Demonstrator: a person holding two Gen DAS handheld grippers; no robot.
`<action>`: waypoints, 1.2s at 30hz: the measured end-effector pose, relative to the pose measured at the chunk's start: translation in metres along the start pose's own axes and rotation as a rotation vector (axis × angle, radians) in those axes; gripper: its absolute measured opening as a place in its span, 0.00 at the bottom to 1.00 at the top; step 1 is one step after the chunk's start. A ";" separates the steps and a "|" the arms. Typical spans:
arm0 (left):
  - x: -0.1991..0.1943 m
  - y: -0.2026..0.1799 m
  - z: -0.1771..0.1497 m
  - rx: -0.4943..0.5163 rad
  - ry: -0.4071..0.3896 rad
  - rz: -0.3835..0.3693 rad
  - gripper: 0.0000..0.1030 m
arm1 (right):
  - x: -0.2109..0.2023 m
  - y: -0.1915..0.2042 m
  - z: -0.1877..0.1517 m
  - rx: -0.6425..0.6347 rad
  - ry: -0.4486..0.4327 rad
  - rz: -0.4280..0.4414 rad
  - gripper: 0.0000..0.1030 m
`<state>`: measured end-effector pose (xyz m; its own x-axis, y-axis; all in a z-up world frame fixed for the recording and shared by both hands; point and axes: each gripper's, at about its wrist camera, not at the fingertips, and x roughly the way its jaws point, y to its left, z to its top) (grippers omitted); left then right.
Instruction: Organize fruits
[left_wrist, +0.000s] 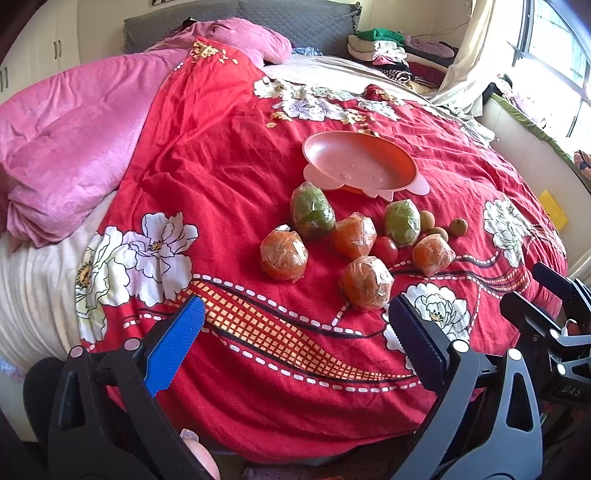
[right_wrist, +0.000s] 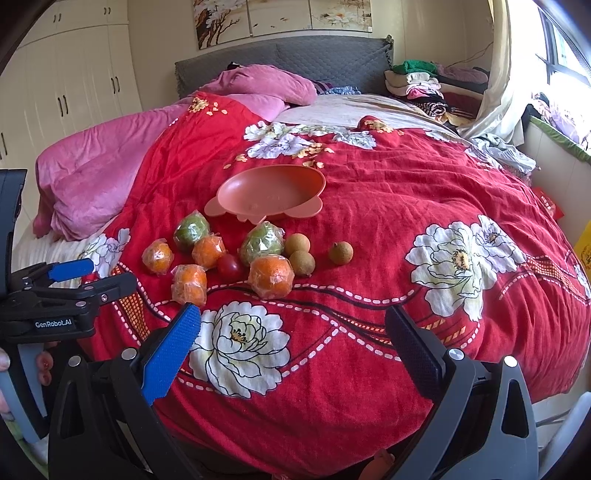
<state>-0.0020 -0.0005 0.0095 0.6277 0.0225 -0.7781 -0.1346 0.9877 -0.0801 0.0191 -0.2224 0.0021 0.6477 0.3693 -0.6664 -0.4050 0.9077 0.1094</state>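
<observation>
Fruits are lying in a loose cluster on the red floral bedspread (right_wrist: 388, 192), toward the bed's near edge: four plastic-wrapped oranges (right_wrist: 271, 277), two wrapped green fruits (right_wrist: 263, 242), one small red tomato (right_wrist: 229, 266) and three brown longans (right_wrist: 340, 253) (one sitting apart from the other two). A pink bowl (right_wrist: 271, 188) is sitting empty just beyond them. Both tools are hovering over the near edge, the left gripper (left_wrist: 295, 332) and the right gripper (right_wrist: 293, 332) each spread wide and gripping nothing. A pink blanket (right_wrist: 92, 177) is bunching along the bed's left side.
</observation>
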 end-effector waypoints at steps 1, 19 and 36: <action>0.001 0.000 0.000 -0.001 0.001 0.000 0.91 | 0.001 0.000 0.000 0.000 0.002 0.000 0.96; 0.016 0.011 -0.001 -0.011 0.020 -0.002 0.91 | 0.020 0.000 0.007 0.008 0.034 0.014 0.96; 0.052 0.031 0.020 0.002 0.073 -0.034 0.90 | 0.071 0.004 0.017 0.005 0.141 0.076 0.94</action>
<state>0.0420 0.0340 -0.0210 0.5744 -0.0225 -0.8183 -0.1129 0.9879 -0.1064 0.0741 -0.1890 -0.0324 0.5180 0.4058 -0.7530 -0.4460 0.8793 0.1671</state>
